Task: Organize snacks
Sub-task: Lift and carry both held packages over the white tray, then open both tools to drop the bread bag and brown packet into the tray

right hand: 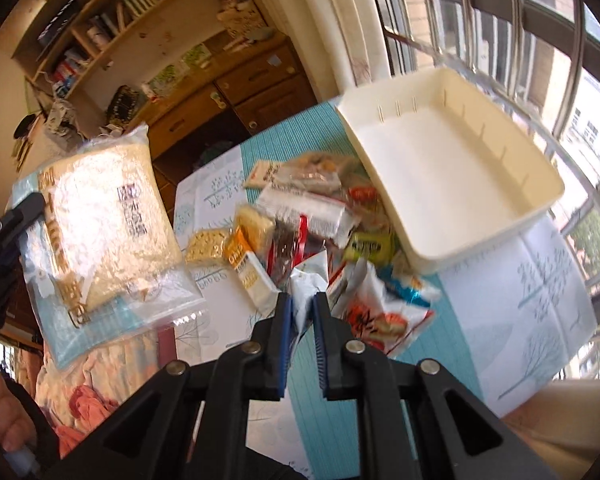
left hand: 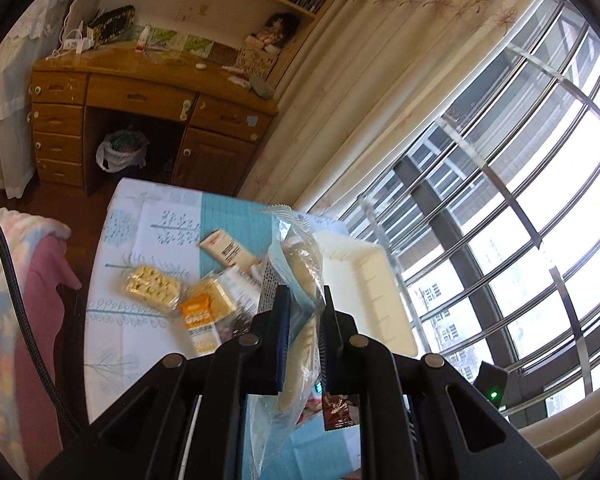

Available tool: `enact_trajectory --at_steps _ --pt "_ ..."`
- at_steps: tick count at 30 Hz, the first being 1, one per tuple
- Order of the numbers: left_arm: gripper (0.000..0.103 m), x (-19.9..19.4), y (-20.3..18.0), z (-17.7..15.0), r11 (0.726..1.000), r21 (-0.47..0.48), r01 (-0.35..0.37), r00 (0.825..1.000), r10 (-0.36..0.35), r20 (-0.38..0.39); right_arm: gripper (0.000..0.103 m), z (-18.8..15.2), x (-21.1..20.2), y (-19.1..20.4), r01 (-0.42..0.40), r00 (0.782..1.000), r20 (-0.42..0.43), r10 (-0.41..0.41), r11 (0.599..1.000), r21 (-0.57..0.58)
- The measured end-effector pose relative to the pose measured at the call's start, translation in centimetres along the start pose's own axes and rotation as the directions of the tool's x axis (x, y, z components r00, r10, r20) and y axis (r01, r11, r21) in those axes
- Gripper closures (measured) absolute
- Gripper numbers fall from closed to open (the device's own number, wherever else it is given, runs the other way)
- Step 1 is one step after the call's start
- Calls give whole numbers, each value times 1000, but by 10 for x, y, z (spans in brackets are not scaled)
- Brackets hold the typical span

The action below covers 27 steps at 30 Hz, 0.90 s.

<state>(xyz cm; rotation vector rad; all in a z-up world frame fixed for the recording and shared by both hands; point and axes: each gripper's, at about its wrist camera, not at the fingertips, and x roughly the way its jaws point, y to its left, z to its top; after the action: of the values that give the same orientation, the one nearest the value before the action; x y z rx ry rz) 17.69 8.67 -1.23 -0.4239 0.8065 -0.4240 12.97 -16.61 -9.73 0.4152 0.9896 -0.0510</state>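
Right wrist view: tabletop (right hand: 512,312) carries the cream bin (right hand: 452,184) at two o'clock, snack pile (right hand: 300,216) beside it; left gripper (left hand: 302,300) pinches a clear noodle bag (right hand: 108,216), right gripper (right hand: 300,304) fingers clamp a crinkled packet (right hand: 306,280).

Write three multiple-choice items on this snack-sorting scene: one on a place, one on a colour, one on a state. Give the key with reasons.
1. Where does the cream tray stand relative to the snack pile?
A. On the window side of it
B. Under it
C. On the wooden desk

2. What colour are the gripper pads?
A. Red
B. Blue
C. White

3. What is the state of the left gripper?
A. Open and empty
B. Shut on the clear noodle bag
C. Resting inside the tray

Key: 1 A, the tray sits between pile and window bars. 2 B, blue pads line both fingers. 3 B, the bag hangs pinched between its fingers, off the table.
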Motion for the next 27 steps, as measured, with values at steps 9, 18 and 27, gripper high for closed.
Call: enact_trajectory --at_steps 9,18,27 --pt "93 13 -75 4 999 8 40 996 -40 82 92 38 -31 -38 -18 997 73 29 990 -141" --pt "93 63 -137 -11 997 34 73 994 -75 80 92 66 -53 -81 36 981 191 21 957 -289" --pt "93 121 -173 -13 994 36 101 994 -103 42 92 92 -53 -122 96 971 238 -14 936 -338"
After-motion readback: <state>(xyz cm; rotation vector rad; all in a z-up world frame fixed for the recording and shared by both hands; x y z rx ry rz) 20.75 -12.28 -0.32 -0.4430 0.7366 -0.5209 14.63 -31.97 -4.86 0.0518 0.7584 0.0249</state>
